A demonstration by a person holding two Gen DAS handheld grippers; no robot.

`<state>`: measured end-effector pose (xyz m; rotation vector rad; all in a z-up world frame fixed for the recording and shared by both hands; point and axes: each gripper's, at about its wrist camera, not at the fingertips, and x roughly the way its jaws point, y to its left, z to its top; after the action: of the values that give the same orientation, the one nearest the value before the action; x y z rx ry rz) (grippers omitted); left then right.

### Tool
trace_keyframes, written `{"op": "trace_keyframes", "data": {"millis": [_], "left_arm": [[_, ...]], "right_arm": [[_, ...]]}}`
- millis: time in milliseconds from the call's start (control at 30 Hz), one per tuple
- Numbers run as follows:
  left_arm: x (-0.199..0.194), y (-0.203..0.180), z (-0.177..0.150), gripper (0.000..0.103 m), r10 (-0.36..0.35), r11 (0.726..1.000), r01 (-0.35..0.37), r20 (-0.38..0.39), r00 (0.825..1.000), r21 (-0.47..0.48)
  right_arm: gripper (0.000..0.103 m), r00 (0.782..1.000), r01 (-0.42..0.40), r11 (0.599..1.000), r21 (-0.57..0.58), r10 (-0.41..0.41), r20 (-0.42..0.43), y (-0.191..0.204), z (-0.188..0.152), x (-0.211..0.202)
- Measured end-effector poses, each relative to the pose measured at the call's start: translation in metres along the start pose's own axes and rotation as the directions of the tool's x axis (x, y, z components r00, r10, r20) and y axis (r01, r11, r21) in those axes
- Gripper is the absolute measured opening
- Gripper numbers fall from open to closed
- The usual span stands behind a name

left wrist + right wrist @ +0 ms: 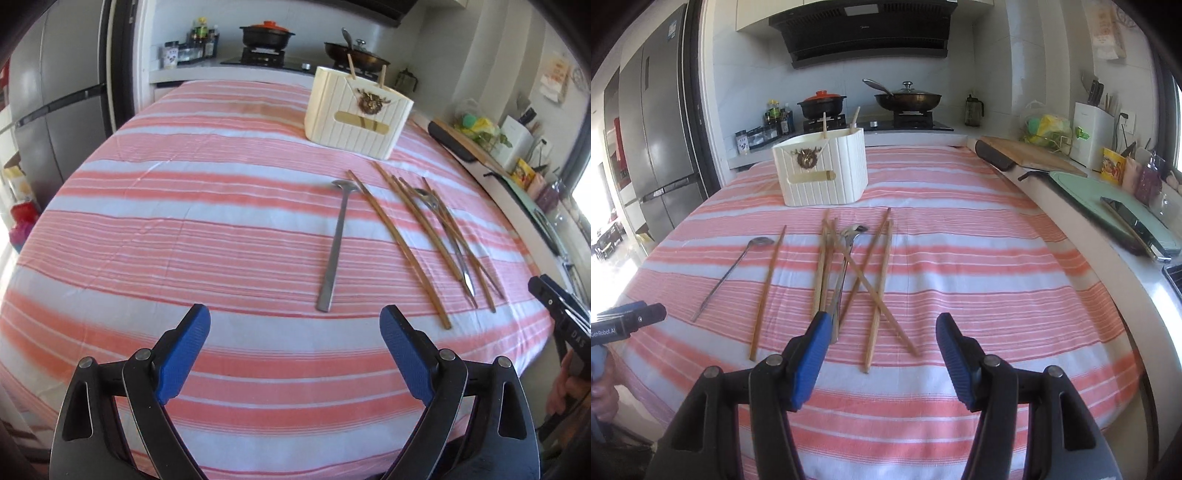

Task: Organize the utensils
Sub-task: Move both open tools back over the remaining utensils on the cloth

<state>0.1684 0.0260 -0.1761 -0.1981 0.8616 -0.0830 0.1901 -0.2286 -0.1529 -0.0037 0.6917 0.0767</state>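
Note:
A cream utensil holder point(354, 122) point(823, 173) stands at the far side of the striped tablecloth point(184, 221), with two wooden sticks upright in it. In front of it lie a lone metal spoon point(338, 240) point(735, 269), a single chopstick beside it, and a crossed pile of wooden chopsticks point(417, 229) point(882, 273) with a second spoon point(447, 236) point(846, 266) among them. My left gripper point(293, 314) hangs open over bare cloth, just short of the lone spoon's handle. My right gripper point(883, 319) is open above the near ends of the pile, with nothing pressed between its pads.
A counter along the right edge carries a cutting board point(1027, 151), a knife block and jars. A stove with a black pot and a lidded pan point(905, 98) is behind the table. A grey fridge point(657, 129) stands at the left.

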Motion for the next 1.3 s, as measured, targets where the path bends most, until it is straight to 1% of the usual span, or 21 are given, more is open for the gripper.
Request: {"op": "trace_keyframes", "data": {"millis": [67,233,400,600,767,933,1300], "left_arm": [[-0.001,-0.006,0.001,0.094,0.002,1.000,-0.002,0.002,1.000,0.021],[-0.004,-0.009,-0.004,0.094,0.024,0.998,-0.025,0.017,1.000,0.055],[0.007,-0.016,-0.004,0.094,0.045,0.996,-0.045,0.007,0.999,0.081],[0.023,-0.020,-0.013,0.094,0.070,0.993,-0.068,-0.016,0.997,0.101],[0.031,-0.019,-0.020,0.094,0.081,0.992,-0.077,-0.041,0.996,0.098],[0.031,-0.019,-0.020,0.094,0.093,0.991,-0.089,-0.038,0.995,0.101],[0.034,-0.020,-0.018,0.094,0.108,0.988,-0.103,-0.040,0.993,0.114]], "right_arm": [[0.060,1.000,0.013,1.000,-0.017,-0.013,0.006,0.003,0.000,0.001],[0.060,1.000,-0.005,1.000,-0.006,0.005,0.002,0.007,-0.001,0.004],[0.060,1.000,0.002,1.000,-0.028,-0.003,-0.014,0.014,-0.003,0.009],[0.060,0.998,0.042,0.998,-0.041,-0.044,-0.038,0.015,-0.005,0.012],[0.060,0.996,0.072,0.996,-0.049,-0.074,-0.051,0.013,-0.006,0.014],[0.060,0.993,0.100,0.993,-0.069,-0.104,-0.052,0.011,-0.007,0.018],[0.060,0.990,0.117,0.990,-0.078,-0.122,-0.073,0.007,-0.008,0.028]]}}
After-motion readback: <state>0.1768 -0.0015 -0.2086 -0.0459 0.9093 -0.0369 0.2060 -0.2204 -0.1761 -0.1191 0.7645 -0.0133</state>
